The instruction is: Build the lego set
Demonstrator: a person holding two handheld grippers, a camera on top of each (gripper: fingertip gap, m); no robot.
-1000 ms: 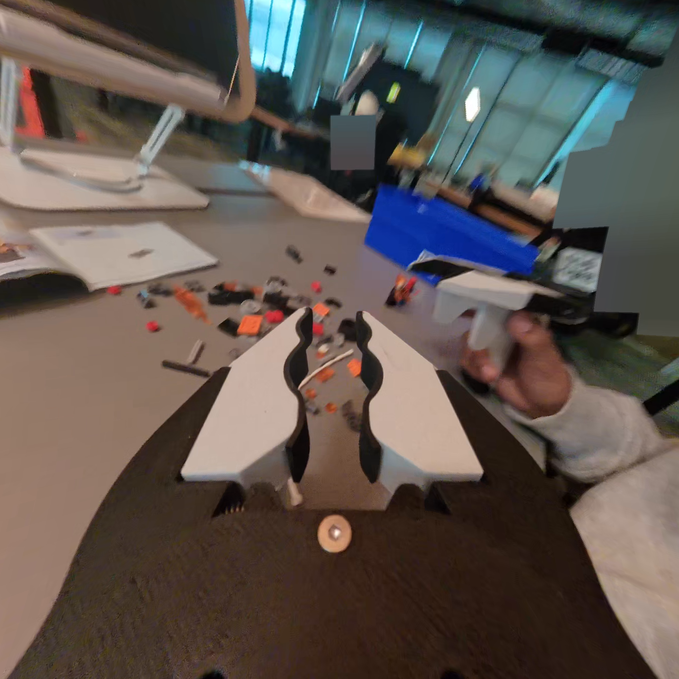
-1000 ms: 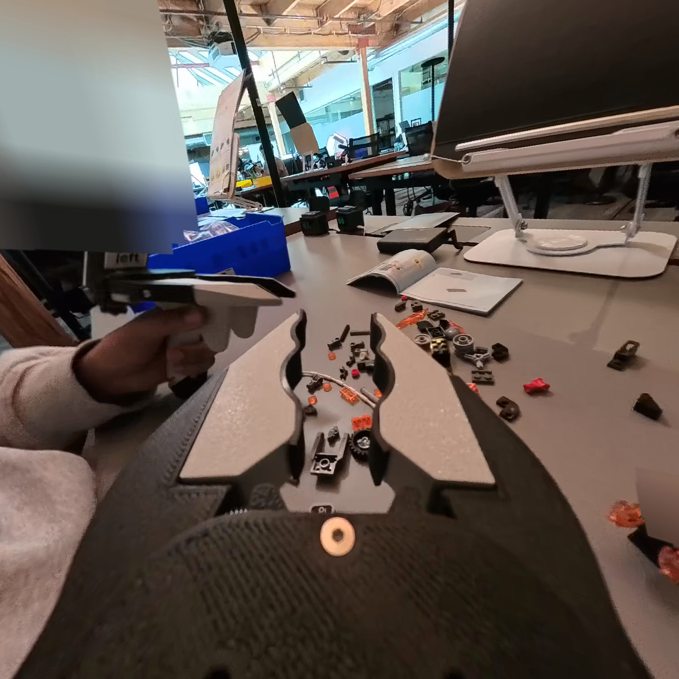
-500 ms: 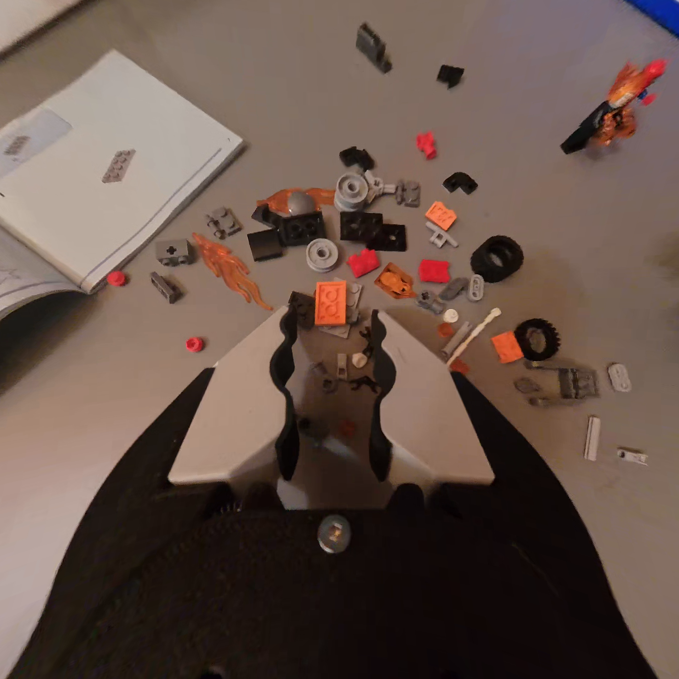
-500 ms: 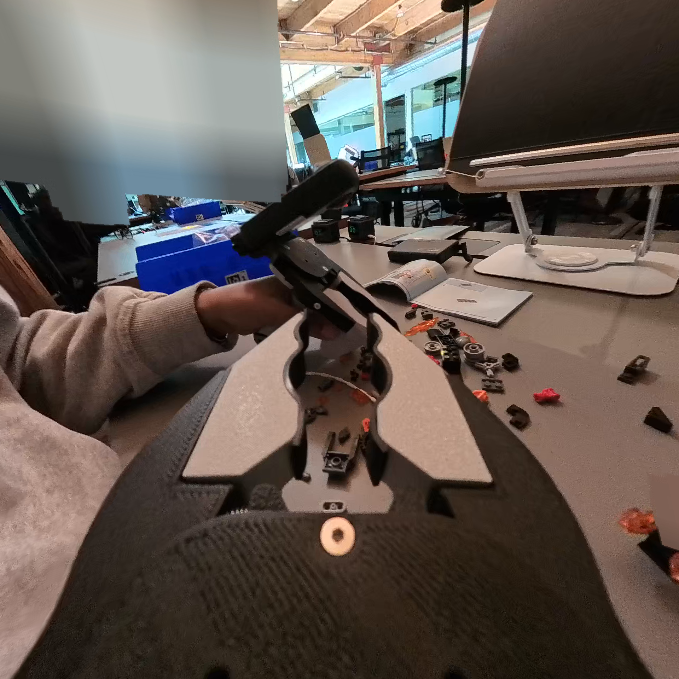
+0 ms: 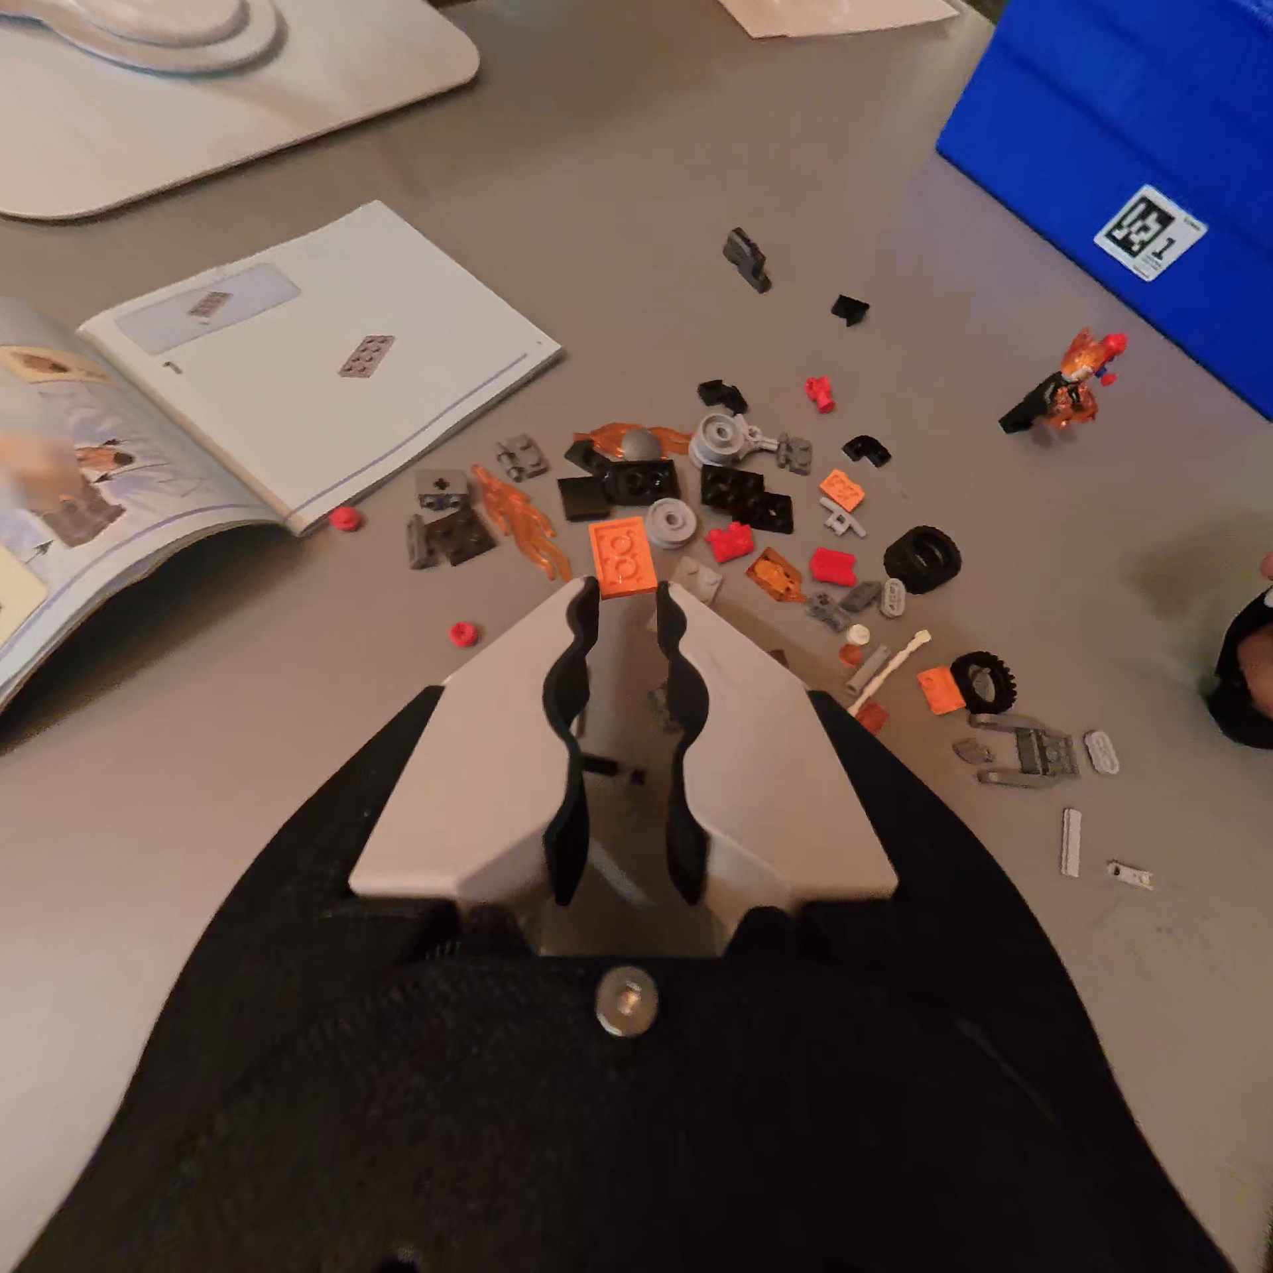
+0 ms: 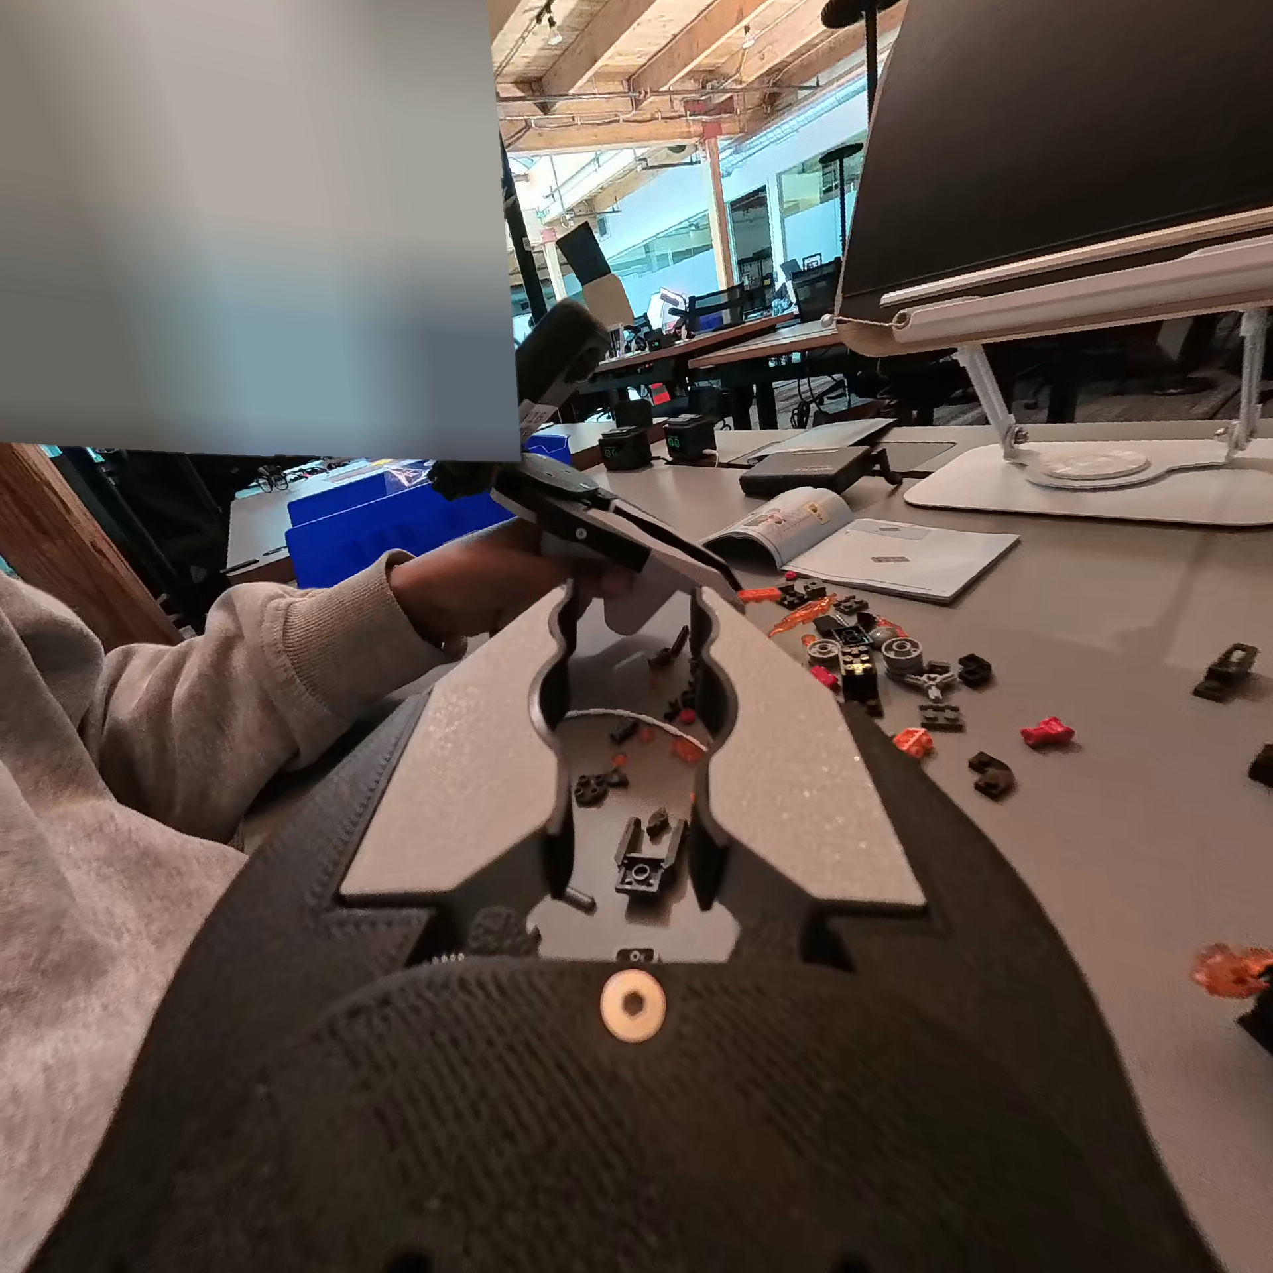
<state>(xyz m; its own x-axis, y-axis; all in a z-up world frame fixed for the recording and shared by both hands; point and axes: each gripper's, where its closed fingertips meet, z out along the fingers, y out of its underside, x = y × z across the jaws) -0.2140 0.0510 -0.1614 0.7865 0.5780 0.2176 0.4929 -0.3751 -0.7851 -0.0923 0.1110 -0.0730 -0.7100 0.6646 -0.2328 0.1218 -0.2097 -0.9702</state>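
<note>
Several loose lego pieces in black, grey, red and orange lie scattered on the grey table (image 5: 689,172). My left gripper (image 5: 623,592) is open and empty, pointing down at the pile. An orange studded plate (image 5: 622,556) lies just beyond its tips. In the right wrist view a hand holds the left gripper (image 6: 620,537) tilted over the pieces. My right gripper (image 6: 634,606) is open and empty, low over the table. A black clip-like piece (image 6: 647,868) lies on the table between its fingers. A minifigure with orange flames (image 5: 1068,392) lies to the right.
An open instruction booklet (image 5: 275,386) lies left of the pile. A blue bin (image 5: 1136,138) stands at the far right. A white monitor stand base (image 5: 207,89) sits at the back left. Two black tyres (image 5: 923,558) lie to the right. A grey sleeve (image 6: 172,689) is at the left.
My left gripper tipped from looking across the room to looking down on the pile, and now stands with the orange plate at its tips. My right gripper has barely moved.
</note>
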